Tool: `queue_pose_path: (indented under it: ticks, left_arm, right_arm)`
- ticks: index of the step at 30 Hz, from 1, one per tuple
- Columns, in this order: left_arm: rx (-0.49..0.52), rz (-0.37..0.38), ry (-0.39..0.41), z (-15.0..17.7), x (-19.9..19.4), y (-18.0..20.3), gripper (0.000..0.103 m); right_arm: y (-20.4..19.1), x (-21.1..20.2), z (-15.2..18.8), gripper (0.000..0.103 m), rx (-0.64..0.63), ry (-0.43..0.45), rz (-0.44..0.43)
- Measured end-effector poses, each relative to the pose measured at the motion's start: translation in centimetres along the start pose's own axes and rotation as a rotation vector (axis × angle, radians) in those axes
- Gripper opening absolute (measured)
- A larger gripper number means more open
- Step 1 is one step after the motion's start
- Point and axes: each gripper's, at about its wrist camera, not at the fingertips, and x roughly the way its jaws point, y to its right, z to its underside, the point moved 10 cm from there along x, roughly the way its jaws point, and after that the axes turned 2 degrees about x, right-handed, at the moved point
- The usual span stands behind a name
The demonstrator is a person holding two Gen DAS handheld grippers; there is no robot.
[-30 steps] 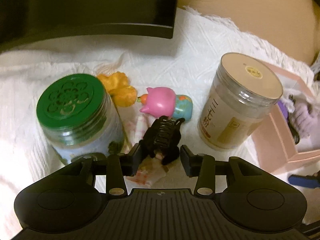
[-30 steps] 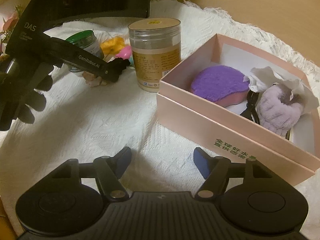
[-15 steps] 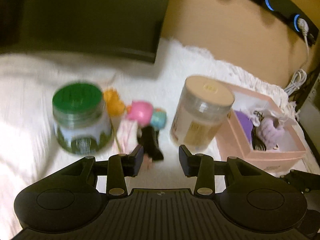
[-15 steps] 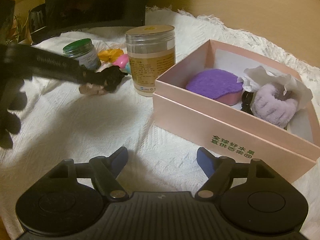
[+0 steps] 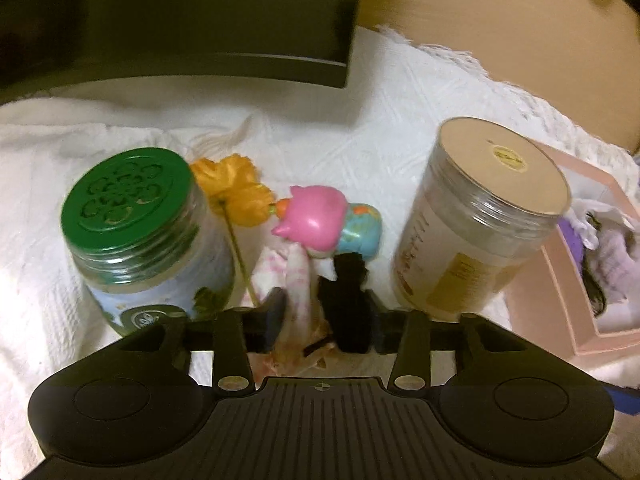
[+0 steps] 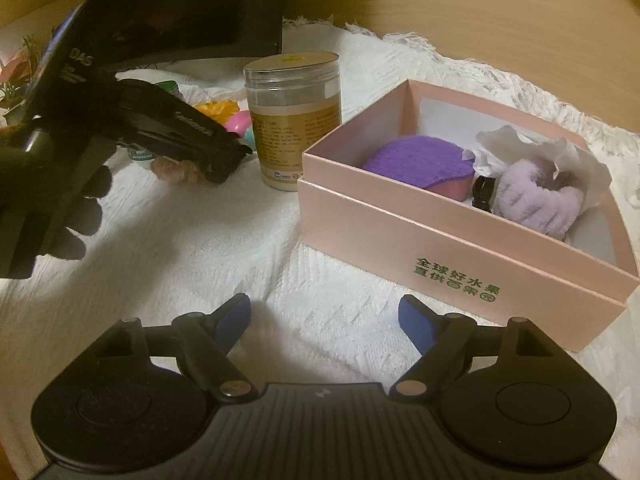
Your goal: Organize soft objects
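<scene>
A black claw hair clip [image 5: 347,280] and a crumpled pink-and-white patterned cloth [image 5: 294,280] lie side by side on the white towel [image 5: 360,152]. The pink cardboard box [image 6: 452,248] holds a purple pad [image 6: 420,160], a lilac fluffy scrunchie [image 6: 536,200] and crumpled white tissue [image 6: 516,146].

We see a white textured cloth [image 6: 192,240] with a fringed edge spread over a tan wooden surface [image 6: 500,12], which shows bare from twelve to two o'clock in both views. A dark, flat-edged black block [image 5: 180,20] sits on the cloth at eleven o'clock. The light is warm, dim and yellowish.
</scene>
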Motion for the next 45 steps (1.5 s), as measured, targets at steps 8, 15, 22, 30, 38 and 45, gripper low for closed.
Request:
queue_pose_path:
  ticks: [8, 15, 22, 30, 38, 45]
  left_arm:
    - [0.042, 0.103, -0.035, 4.0, -3.2, 1.7, 0.028]
    - [0.006, 0.197, 0.001, 6.2, -7.6, 1.5, 0.031]
    - [-0.118, 0.164, 0.058, 5.4, -10.1, -3.3, 0.031]
    - [-0.112, 0.202, 0.015, 5.4, -8.5, -3.2, 0.031]
    - [0.003, 0.121, -0.058, 6.2, -5.2, -0.8, 0.032]
    - [0.149, 0.083, -0.048, 5.8, -4.3, 1.2, 0.052]
  right_arm:
    - [0.0, 0.1, 0.0, 0.083, -0.018, 0.001, -0.013]
    - [-0.1, 0.1, -0.6, 0.082, -0.02, -0.064, -0.049]
    - [-5.0, -1.5, -4.1, 0.08, -0.102, 0.018, -0.18]
    - [-9.7, 3.4, -5.6, 0.044, -0.072, -0.081, -0.272]
    - [-7.6, 1.4, -4.6, 0.013, -0.126, -0.084, -0.176]
    - [-5.4, -0.3, -3.1, 0.014, -0.116, -0.078, -0.117]
